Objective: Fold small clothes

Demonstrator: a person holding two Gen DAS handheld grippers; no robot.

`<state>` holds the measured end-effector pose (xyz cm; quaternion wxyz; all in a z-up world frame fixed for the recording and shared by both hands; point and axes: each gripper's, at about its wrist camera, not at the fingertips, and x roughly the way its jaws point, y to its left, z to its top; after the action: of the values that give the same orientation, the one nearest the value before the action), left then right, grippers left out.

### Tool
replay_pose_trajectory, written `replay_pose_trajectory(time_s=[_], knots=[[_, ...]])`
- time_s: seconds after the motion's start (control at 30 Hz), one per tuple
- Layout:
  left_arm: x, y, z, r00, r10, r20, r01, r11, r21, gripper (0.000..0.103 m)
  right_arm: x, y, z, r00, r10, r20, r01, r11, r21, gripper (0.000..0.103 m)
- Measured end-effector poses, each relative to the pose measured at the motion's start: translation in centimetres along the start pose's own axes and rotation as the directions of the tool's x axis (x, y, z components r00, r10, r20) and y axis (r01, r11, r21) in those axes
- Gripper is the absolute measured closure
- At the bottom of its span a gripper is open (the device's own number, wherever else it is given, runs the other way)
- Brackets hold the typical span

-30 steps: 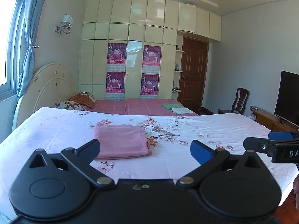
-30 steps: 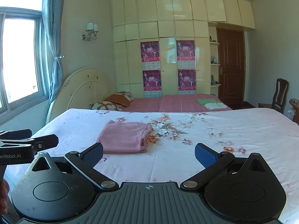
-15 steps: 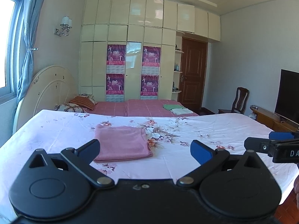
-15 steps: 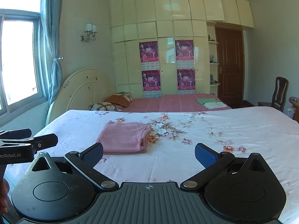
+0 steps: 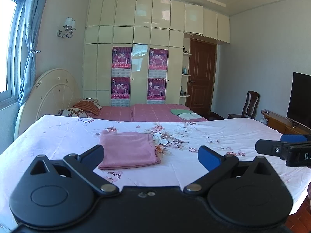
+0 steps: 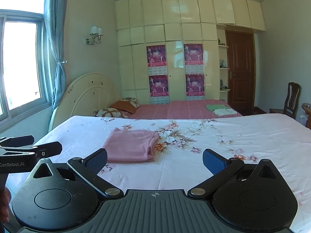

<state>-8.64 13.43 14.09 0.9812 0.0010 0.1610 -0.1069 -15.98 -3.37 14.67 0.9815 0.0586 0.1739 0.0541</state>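
A pink garment [image 5: 128,149] lies folded flat on the floral bed sheet [image 5: 204,136]; it also shows in the right wrist view [image 6: 132,145]. My left gripper [image 5: 151,156] is open and empty, held above the near edge of the bed, short of the garment. My right gripper [image 6: 155,160] is open and empty, held level beside it, to the right of the garment. Each gripper shows at the edge of the other's view: the right one [image 5: 285,149] and the left one [image 6: 29,149].
A second bed with a pink cover [image 5: 155,112] lies behind, with folded green and white clothes [image 5: 185,113] and pillows [image 5: 81,108] on it. A wardrobe [image 5: 136,58], a door, a chair [image 5: 250,104] and a TV [image 5: 301,99] stand around the room.
Both grippers have tilted up and drawn back slightly, so the bed and garment sit lower in view. Both jaws stay open; the garment has not moved.
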Motion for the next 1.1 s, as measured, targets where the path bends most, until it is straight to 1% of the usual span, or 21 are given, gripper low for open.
replay_pose_trajectory(time_s=[0.73, 0.87, 1.1], knots=[[0.16, -0.14, 0.02, 1.000, 0.000, 0.007, 0.000, 1.000, 0.014, 0.000, 0.35, -0.20, 0.06, 1.000, 0.003, -0.005, -0.003, 1.000, -0.004, 0.000], [0.31, -0.05, 0.01, 1.000, 0.006, 0.010, -0.006, 1.000, 0.023, 0.000, 0.38, -0.17, 0.08, 1.000, 0.003, -0.006, -0.004, 1.000, -0.005, 0.000], [0.38, 0.14, 0.03, 0.999, 0.021, 0.025, -0.021, 1.000, 0.010, 0.000, 0.75, -0.07, 0.15, 1.000, 0.010, -0.012, -0.010, 1.000, -0.012, 0.000]])
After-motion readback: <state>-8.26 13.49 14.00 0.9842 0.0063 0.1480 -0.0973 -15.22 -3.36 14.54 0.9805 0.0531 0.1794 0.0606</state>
